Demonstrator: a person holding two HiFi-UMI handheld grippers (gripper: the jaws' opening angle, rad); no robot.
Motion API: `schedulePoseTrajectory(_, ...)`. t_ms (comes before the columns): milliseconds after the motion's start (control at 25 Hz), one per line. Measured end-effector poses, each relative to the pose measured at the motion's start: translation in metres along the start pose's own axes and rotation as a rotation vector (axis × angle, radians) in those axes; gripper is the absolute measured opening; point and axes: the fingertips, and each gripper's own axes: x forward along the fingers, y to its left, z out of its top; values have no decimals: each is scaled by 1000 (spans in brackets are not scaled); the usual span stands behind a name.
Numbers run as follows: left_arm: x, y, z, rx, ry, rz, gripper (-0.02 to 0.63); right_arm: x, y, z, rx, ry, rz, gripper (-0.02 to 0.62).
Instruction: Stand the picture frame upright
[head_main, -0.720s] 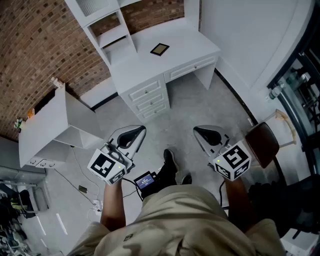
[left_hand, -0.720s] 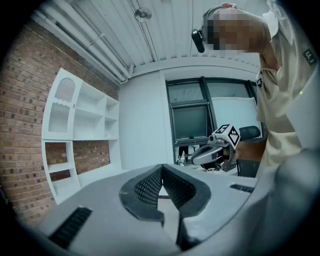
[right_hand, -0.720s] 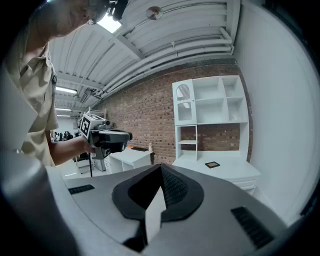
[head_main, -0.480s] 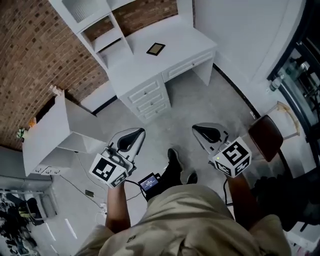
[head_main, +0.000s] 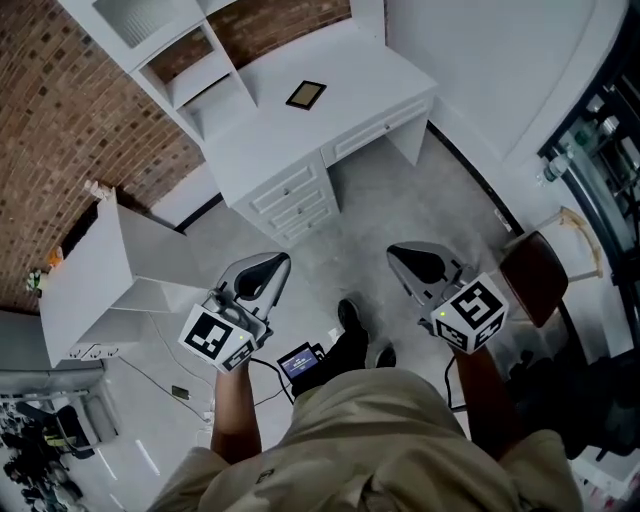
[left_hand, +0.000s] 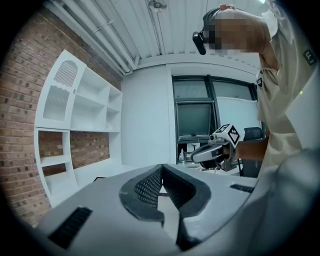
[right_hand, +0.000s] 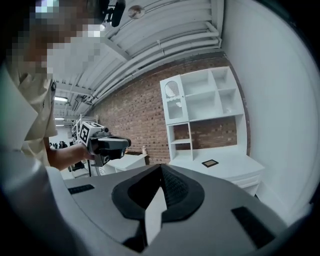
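The picture frame (head_main: 306, 95), small and dark-rimmed, lies flat on the white desk (head_main: 350, 100) far ahead of me; the right gripper view shows the frame (right_hand: 210, 163) lying on the desktop. My left gripper (head_main: 281, 259) and right gripper (head_main: 393, 254) hang side by side over the floor, well short of the desk. Both hold nothing. In the left gripper view the left gripper (left_hand: 161, 168) has its jaws together at the tips. The right gripper (right_hand: 161, 167) looks the same in its own view. Each gripper view also shows the other gripper in the person's hand.
The desk has drawers (head_main: 295, 195) and a white shelf unit (head_main: 170, 50) against a brick wall (head_main: 70, 110). A white cabinet (head_main: 100, 270) stands at the left, a brown chair (head_main: 530, 280) at the right. Cables and a small screen device (head_main: 300, 360) lie by the person's shoes.
The head view has shifted a little, so the desk and frame sit slightly further left. Both grippers stay shut and keep about the same places in view.
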Motion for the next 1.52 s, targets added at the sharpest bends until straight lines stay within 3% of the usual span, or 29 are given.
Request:
schedulePoseTrajectory(240,48,86,6,5,-56,-10,9,67,-57,16,-5,48,-32,5)
schedulePoseTrajectory(400,77,144,18,-16,-95,-28,8,113,-87,46,-26,62,-47,5)
schedulePoseTrajectory(640,116,193,20,-37,-95,-71,9,151,-121,56,-8,95,-56,5)
schedulePoseTrajectory(800,154,216,15,-43,-59,-74,9,163,-169,47,32,112,-66,5)
schedulePoseTrajectory(1080,232,266,21,-45,25,-1,9,201,-268,53,76,99,9,5)
schedulePoseTrajectory(1280,291,298,28,-33,58,67,9,233,-339,65,48,95,101,5)
schedulePoseTrajectory(1520,329,342,25,-66,73,102,9,283,-390,77,45,97,136,5)
